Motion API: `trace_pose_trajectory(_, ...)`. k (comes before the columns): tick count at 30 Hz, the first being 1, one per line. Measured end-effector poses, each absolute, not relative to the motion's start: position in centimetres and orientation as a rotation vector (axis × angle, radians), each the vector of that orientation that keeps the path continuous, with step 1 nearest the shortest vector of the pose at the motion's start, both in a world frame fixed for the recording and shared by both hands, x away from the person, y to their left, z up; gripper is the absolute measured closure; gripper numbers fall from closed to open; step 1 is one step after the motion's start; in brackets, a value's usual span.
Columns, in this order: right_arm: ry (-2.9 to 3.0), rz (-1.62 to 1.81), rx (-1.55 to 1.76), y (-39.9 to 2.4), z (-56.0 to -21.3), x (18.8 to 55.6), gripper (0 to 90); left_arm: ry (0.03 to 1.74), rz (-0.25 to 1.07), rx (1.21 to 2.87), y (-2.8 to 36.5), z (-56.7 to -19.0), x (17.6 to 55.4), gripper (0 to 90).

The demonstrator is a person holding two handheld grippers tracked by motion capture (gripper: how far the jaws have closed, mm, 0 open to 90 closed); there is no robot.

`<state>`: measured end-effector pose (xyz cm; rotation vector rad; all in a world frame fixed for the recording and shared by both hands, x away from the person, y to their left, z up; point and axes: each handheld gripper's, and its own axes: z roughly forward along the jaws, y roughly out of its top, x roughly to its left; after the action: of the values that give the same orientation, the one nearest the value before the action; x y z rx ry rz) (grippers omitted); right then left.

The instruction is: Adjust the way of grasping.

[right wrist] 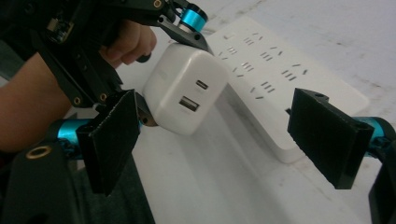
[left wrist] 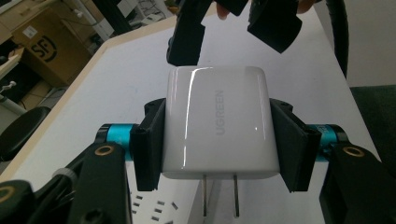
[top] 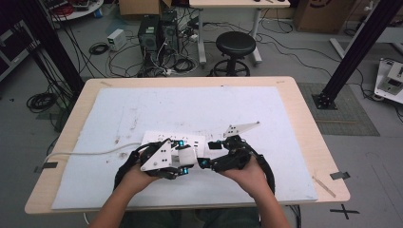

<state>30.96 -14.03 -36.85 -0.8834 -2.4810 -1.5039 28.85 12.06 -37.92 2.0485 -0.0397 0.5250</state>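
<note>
A white UGREEN charger (left wrist: 217, 122) sits clamped between the jaws of my left gripper (left wrist: 217, 144), its two prongs pointing down toward a white power strip (left wrist: 156, 205). In the high view the left gripper (top: 183, 159) holds the charger (top: 186, 154) just above the near edge of the power strip (top: 161, 137). My right gripper (right wrist: 219, 140) is open, its jaws wide apart, facing the charger (right wrist: 184, 88) from close by; the charger's two ports face it. The power strip (right wrist: 275, 88) lies behind. The right gripper (top: 211, 152) sits just right of the charger.
A white mat (top: 190, 109) covers most of the wooden table (top: 309, 142). A white cable (top: 81, 153) runs left from the power strip. A black stool (top: 235, 45) and cabling stand on the floor beyond the far edge.
</note>
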Motion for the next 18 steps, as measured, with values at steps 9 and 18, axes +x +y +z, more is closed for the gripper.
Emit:
trace_pose_trajectory(9, -2.361, -1.514, -0.897, -13.0, -37.9, 31.4, 17.2, -0.074, 0.593, 2.035, 11.5, -37.8, 28.0, 42.5)
trace_pose_trajectory(18, -2.269, -1.522, -0.861, -12.3, -38.1, 31.7, 27.7, -0.100, 0.621, 2.023, 11.2, -37.6, 27.4, 42.5)
